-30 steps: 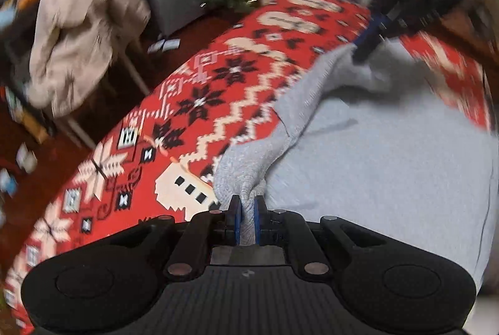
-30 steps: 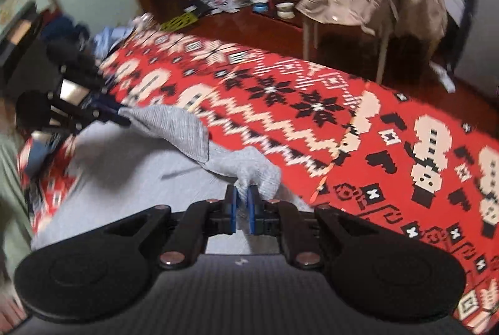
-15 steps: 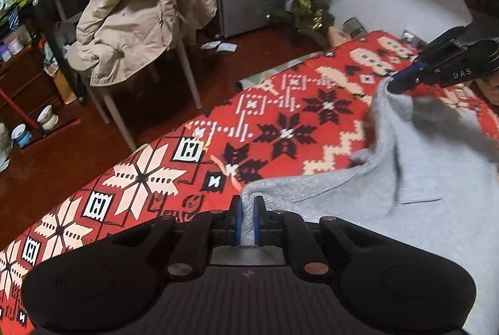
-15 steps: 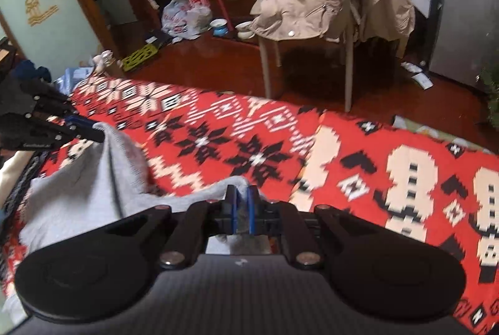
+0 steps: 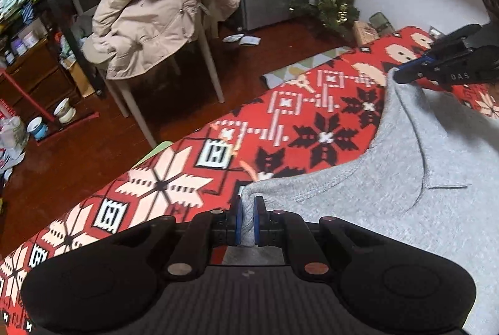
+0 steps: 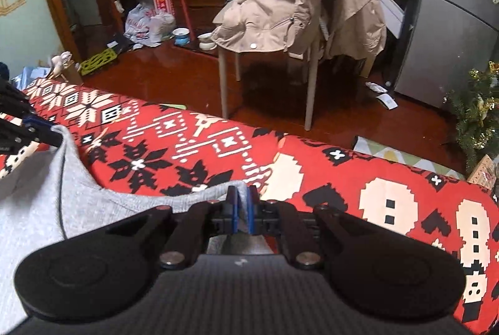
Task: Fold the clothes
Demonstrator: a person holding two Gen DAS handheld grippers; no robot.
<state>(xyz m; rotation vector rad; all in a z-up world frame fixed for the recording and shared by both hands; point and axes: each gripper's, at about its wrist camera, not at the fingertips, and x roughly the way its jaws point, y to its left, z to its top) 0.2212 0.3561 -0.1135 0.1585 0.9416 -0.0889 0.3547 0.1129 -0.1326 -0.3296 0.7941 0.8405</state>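
Fabric fills both narrow gaps: the left gripper (image 5: 245,221) and the right gripper (image 6: 241,210) each pinch 1 corner of the grey garment (image 5: 421,179). Its held edge sags between them, running left to right above the red patterned blanket (image 6: 312,166), the rest draping toward the person.

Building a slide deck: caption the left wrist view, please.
Left tool and right tool each pinch an edge of a grey sweatshirt over a red patterned blanket.
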